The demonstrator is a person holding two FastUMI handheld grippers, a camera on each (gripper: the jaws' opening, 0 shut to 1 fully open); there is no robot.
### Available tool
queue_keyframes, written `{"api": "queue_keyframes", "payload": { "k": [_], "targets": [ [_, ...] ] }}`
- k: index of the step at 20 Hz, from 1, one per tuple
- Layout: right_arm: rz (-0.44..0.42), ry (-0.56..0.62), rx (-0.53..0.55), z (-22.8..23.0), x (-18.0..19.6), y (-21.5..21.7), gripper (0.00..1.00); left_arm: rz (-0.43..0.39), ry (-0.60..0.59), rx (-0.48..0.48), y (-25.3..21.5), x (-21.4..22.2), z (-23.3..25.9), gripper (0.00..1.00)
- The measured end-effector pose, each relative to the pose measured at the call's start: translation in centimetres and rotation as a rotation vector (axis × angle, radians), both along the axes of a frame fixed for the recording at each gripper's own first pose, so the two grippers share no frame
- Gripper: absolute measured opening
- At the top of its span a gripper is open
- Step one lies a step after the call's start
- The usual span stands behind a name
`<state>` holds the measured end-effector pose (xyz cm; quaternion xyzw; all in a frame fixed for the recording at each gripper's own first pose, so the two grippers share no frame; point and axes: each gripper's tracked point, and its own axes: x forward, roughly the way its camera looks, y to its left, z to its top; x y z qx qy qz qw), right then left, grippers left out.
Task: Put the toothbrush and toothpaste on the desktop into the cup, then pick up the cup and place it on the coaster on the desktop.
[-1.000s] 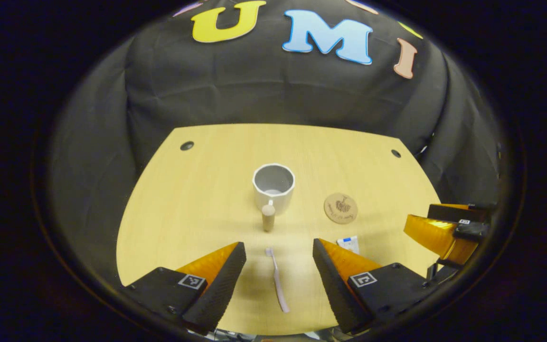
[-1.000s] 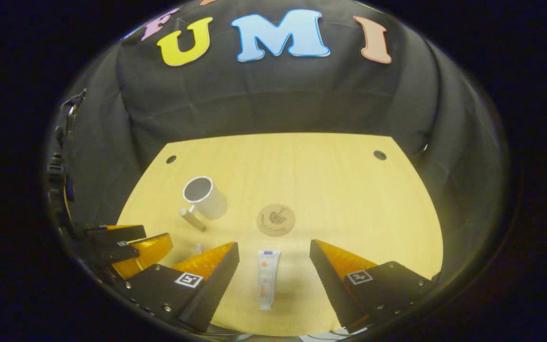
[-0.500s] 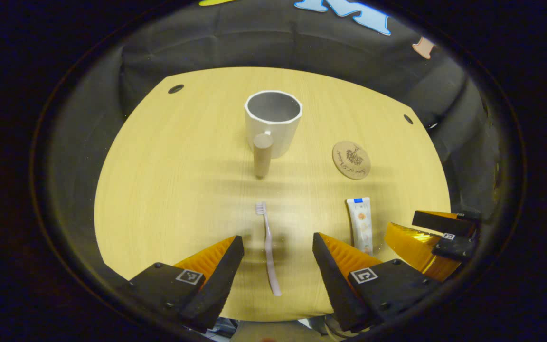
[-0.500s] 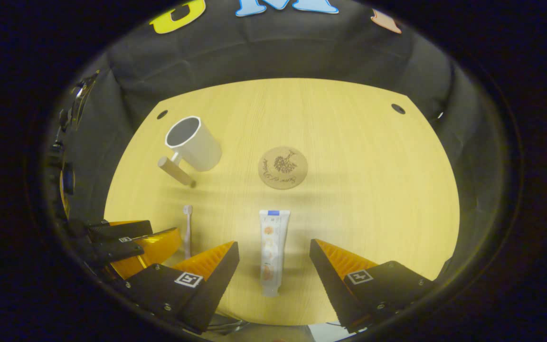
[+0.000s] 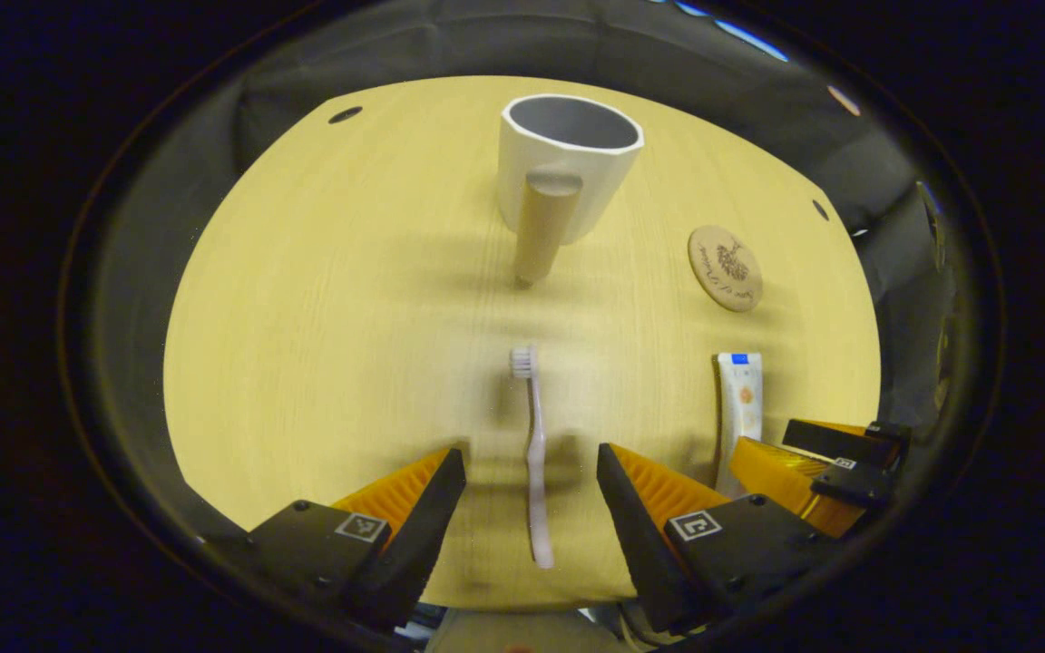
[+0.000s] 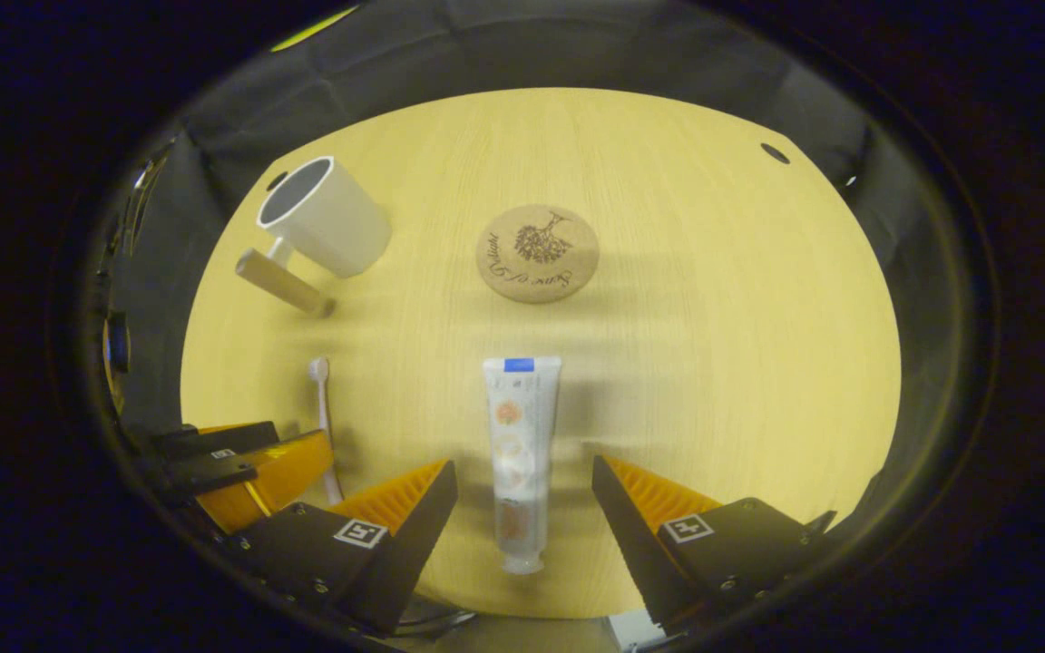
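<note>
Left hand-held gripper (image 5: 530, 462): fingers apart, straddling the toothbrush (image 5: 533, 453). Right hand-held gripper (image 6: 522, 476): fingers apart, straddling the toothpaste (image 6: 518, 453). Cup (image 6: 323, 216) at 10 o'clock.

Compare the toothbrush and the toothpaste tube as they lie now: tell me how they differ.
The toothbrush is thin and pinkish, with bristles at its far end; the toothpaste tube is broad, flat and white, blue-edged at its far end. The toothbrush lies between the left tongs, the tube between the right tongs. Both lie flat on the desktop, ungripped.
</note>
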<state>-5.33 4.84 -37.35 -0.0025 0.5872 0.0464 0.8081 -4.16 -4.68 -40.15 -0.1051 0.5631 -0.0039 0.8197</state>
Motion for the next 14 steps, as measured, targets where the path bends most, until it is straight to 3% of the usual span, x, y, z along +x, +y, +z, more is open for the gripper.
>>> {"api": "queue_keyframes", "payload": {
  "k": [1,2,8,9,11,12,14],
  "targets": [
    [0.002,0.007,-0.004,-0.2,0.0,0.1,0.94,0.0,0.009,0.0,0.0,0.1,-0.2,0.92],
    [0.002,0.014,-0.007,-0.5,0.0,0.1,0.94,0.002,0.019,0.005,0.0,0.2,-0.6,0.97],
    [0.014,0.053,-0.029,-2.1,-0.3,0.4,0.94,0.016,0.07,0.012,0.3,0.0,-2.2,0.97],
    [0.016,0.059,-0.035,-2.3,-0.3,0.4,0.94,0.018,0.078,0.014,0.3,-0.2,-2.5,0.92],
    [0.024,0.065,-0.051,-2.7,-0.4,0.2,0.94,0.008,0.089,0.048,0.8,-0.4,-3.0,0.96],
    [0.028,0.069,-0.057,-2.9,-0.5,0.2,0.94,0.005,0.088,0.057,0.7,-0.4,-3.0,0.89],
    [0.035,0.064,-0.081,-3.1,-0.3,-0.1,0.94,0.0,0.099,0.083,0.9,-0.5,-3.0,0.87]
  ]
}}
